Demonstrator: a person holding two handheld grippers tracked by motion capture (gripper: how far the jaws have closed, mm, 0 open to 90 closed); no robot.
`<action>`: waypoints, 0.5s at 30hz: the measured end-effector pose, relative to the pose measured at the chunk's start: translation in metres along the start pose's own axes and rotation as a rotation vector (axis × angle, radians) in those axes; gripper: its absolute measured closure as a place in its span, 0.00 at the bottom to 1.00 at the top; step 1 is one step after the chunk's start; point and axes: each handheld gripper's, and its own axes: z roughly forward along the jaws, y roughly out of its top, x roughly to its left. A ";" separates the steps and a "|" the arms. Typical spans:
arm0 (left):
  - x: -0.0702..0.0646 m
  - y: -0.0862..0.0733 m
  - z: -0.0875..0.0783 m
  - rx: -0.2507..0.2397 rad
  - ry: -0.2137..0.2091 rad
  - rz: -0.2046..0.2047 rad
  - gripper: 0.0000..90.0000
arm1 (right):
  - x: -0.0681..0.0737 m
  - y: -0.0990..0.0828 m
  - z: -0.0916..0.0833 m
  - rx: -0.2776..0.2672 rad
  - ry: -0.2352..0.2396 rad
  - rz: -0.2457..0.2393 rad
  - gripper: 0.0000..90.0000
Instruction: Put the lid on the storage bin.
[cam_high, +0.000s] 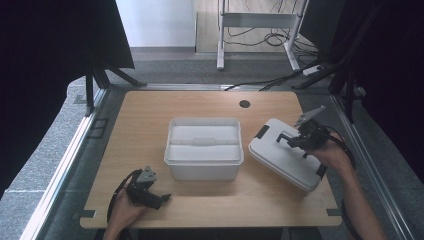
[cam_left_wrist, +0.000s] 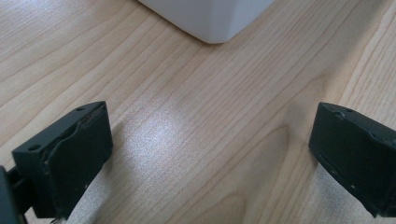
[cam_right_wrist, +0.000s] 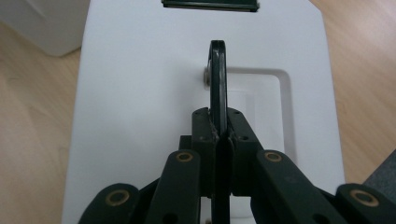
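An open white plastic box (cam_high: 204, 147) stands at the table's middle; its corner (cam_left_wrist: 212, 21) shows at the top of the left gripper view. To its right lies the white lid (cam_high: 287, 154), tilted, its left end raised. My right gripper (cam_high: 295, 141) is shut on the lid's dark handle (cam_right_wrist: 218, 84), which stands upright between the pads above the lid's recessed panel (cam_right_wrist: 261, 107). A black latch (cam_right_wrist: 210, 4) sits at the lid's far edge. My left gripper (cam_high: 159, 198) rests low near the table's front left, jaws wide open over bare wood, nothing between its fingers (cam_left_wrist: 70, 158).
The wooden table (cam_high: 150, 110) has a round cable hole (cam_high: 244, 104) at the back. Metal rails border the table on both sides. A white frame leg and cables (cam_high: 270, 37) stand on the floor behind.
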 end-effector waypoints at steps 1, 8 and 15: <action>0.000 0.000 0.000 -0.001 0.000 -0.002 0.00 | 0.000 0.003 -0.005 -0.001 0.006 -0.016 0.93; 0.000 0.000 0.000 -0.003 0.001 -0.005 0.00 | 0.001 0.026 -0.046 -0.032 0.022 -0.106 0.93; 0.000 0.000 0.000 -0.002 0.000 -0.004 0.00 | 0.010 0.053 -0.071 -0.071 0.062 -0.187 0.93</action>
